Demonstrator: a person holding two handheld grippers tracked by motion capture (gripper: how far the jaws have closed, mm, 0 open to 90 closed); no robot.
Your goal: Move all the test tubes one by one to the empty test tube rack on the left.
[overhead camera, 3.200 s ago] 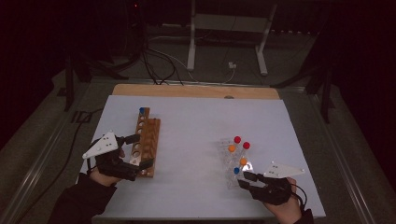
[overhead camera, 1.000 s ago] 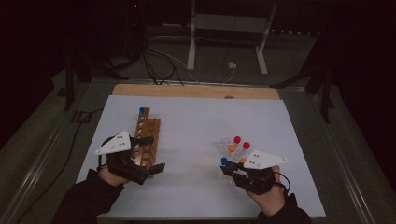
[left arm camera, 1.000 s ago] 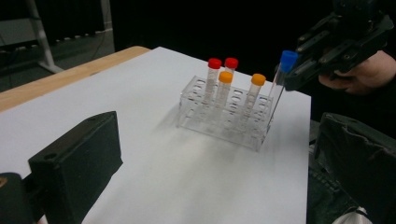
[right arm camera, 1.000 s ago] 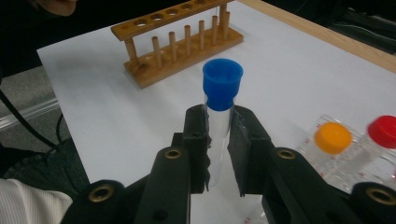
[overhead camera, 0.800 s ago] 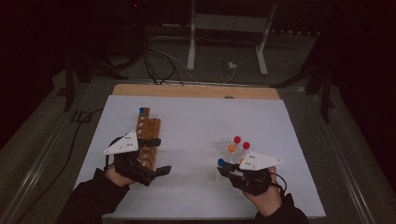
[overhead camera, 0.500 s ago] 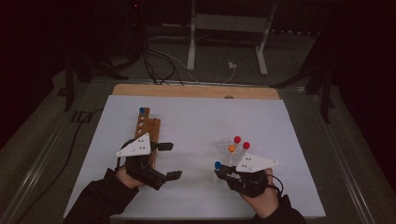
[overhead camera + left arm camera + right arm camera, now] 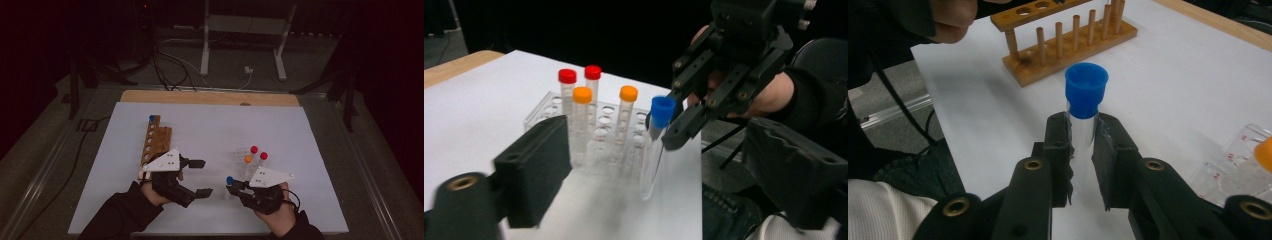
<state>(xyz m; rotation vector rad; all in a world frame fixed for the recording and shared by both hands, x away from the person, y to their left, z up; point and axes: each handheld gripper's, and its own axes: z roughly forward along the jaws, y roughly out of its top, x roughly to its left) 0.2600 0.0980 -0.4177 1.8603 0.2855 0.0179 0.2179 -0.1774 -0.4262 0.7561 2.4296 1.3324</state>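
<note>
Handover of the blue-capped tube (image 7: 1086, 97) between my two tongs
Wooden rack (image 7: 154, 144) sits at far left with one blue-capped tube in it; my left gripper (image 7: 199, 177), jaws wide with nothing between them though they have just been closing, comes across for the tube, which my right gripper (image 7: 1080, 157) clamps upright below its cap, just beside the clear rack (image 7: 601, 142), so the left can take it
</note>
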